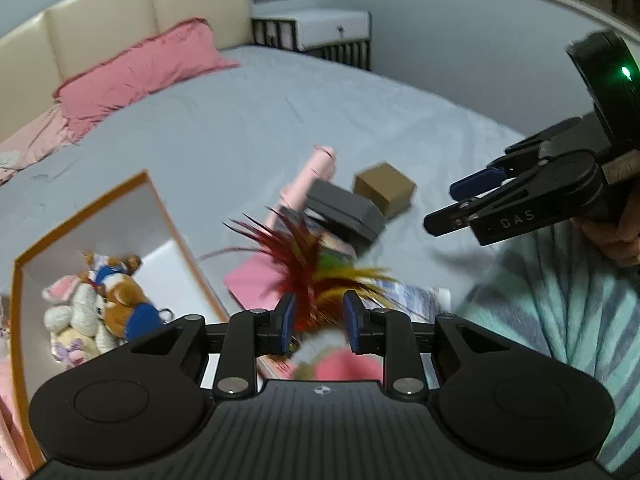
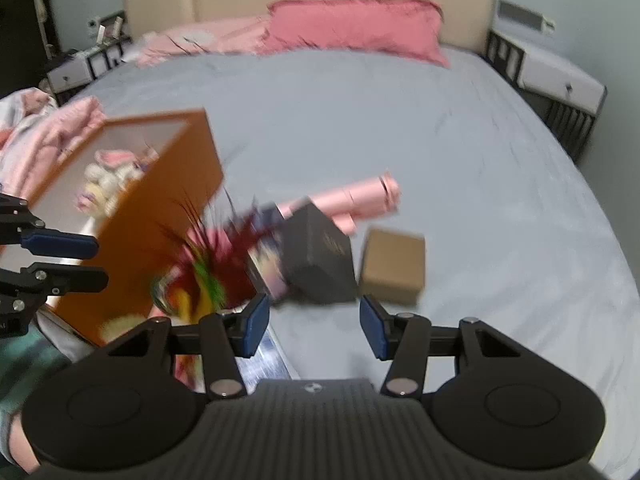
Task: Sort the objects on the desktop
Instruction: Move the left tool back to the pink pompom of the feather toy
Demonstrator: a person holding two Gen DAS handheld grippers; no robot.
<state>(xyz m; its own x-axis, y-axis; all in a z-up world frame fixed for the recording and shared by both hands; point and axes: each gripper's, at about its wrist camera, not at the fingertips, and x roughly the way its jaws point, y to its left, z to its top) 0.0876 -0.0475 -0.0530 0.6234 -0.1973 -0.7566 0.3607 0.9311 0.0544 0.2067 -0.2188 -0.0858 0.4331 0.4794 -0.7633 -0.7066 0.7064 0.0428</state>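
A wide bed with a grey-blue sheet (image 2: 400, 120) fills both views, a pink pillow (image 2: 352, 28) lying at its far end against the padded headboard. On the near left of the sheet stands an orange box (image 1: 160, 208), open on top, with plush toys (image 1: 100, 304) piled inside. Just right of it lies a blurred cluster: a pink roll (image 2: 352, 196), a dark grey box (image 2: 320, 256) leaning on it, and a small brown cardboard box (image 2: 394, 266) just beside that on the right. Nearest is a feather toy (image 1: 304, 264), red, green and yellow. The left gripper (image 1: 319, 322) stands partly open over the feathers, its pads not visibly pressing them. The right gripper (image 2: 314, 326) is open wider and empty, above bare sheet near the grey box.
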